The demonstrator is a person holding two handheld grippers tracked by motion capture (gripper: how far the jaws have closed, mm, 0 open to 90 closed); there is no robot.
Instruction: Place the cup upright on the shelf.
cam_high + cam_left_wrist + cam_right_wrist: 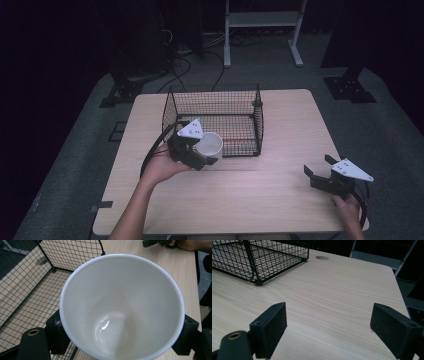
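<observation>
- High view: the left gripper (200,159) holds a white cup (210,145) just in front of the near wall of the black wire basket (252,107), at the left of the wooden tabletop (260,190).
- Left gripper view: its jaws are clamped on the outside of the cup (120,310), one on each side; the cup is empty and its mouth faces the camera, with the basket (30,290) mesh to the left and behind.
- The cup seems lifted clear of the tabletop, though I cannot tell for sure.
- The right gripper (320,175) rests near the right edge, well apart from the cup, with its jaws spread wide and nothing between them; in the right gripper view bare tabletop (332,305) lies between them.
- Judged progress: the pick-up looks done; carrying the cup over the basket wall, setting it inside and letting go look left to do.
</observation>
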